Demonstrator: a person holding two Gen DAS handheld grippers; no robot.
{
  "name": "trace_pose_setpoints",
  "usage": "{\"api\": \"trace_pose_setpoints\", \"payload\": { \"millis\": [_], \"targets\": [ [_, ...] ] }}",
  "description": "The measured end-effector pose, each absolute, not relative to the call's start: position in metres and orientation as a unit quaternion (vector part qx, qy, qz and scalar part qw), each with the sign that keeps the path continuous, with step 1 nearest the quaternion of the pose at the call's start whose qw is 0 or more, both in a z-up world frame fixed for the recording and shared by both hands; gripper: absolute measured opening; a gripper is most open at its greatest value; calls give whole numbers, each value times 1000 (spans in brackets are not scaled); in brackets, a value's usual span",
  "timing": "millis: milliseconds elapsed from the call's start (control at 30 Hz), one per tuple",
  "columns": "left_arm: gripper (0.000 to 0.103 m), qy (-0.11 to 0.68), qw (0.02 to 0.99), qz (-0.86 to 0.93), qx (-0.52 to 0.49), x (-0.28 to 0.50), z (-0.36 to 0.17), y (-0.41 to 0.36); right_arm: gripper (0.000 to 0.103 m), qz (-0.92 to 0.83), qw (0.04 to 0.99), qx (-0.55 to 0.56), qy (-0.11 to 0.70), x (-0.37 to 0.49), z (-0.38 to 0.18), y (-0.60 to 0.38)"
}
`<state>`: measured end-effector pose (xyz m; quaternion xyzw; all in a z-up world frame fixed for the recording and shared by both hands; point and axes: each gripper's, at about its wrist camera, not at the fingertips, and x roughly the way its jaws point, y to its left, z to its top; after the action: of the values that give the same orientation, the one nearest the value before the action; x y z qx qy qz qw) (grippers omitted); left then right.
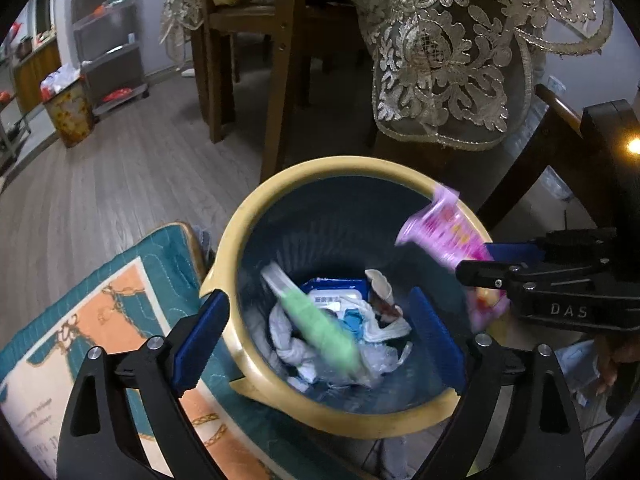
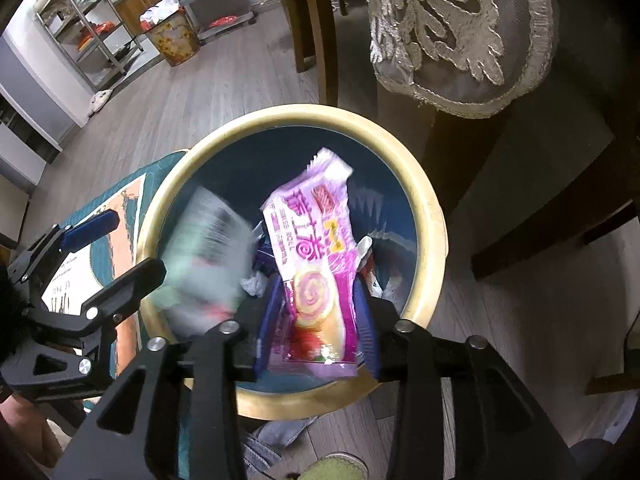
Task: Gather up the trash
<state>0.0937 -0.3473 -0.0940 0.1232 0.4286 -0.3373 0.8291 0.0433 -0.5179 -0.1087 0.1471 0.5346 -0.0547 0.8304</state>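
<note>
We see a grey wood-plank floor (image 1: 132, 168) running back to a pale wall (image 2: 24, 60). Dark wooden chair legs (image 1: 280, 92) stand on it, and a grey cloth with cream lace trim (image 1: 444, 64) hangs over the furniture above. A teal and orange rug (image 1: 100, 320) lies on the floor. Farther off stand a metal shelving rack (image 2: 96, 28) holding assorted items and a flower-patterned bin (image 2: 172, 40) beside it.
</note>
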Motion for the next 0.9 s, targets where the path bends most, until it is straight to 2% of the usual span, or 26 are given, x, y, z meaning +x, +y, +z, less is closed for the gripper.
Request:
{"api": "trace_pose_setpoints", "payload": {
  "millis": [167, 367, 567, 633, 733, 767, 800, 900],
  "targets": [
    [91, 428, 831, -334, 121, 94, -88, -338, 43, -56, 830, 148, 534, 44, -107, -517],
    [92, 408, 837, -325, 164, 80, -74, -316, 50, -52, 835, 141, 529, 46, -98, -507],
    [92, 398, 840, -322, 181, 58, -51, -282, 54, -33, 844, 147, 515, 34, -72, -484],
    [94, 393, 841, -325, 181, 50, -41, -272, 60, -32, 847, 168, 503, 23, -57, -480],
    [96, 385, 845, -328, 175, 37, -26, -258, 80, -45, 859, 185, 475, 8, -30, -470],
    [96, 383, 847, -327, 172, 33, -22, -254, 92, -52, 865, 184, 463, 2, -21, -466],
    [98, 380, 848, -328, 168, 30, -20, -251, 98, -61, 875, 176, 447, -8, -10, -458],
    [98, 378, 851, -325, 166, 23, -14, -244, 97, -84, 884, 145, 437, -25, 2, -443]
  ]
}}
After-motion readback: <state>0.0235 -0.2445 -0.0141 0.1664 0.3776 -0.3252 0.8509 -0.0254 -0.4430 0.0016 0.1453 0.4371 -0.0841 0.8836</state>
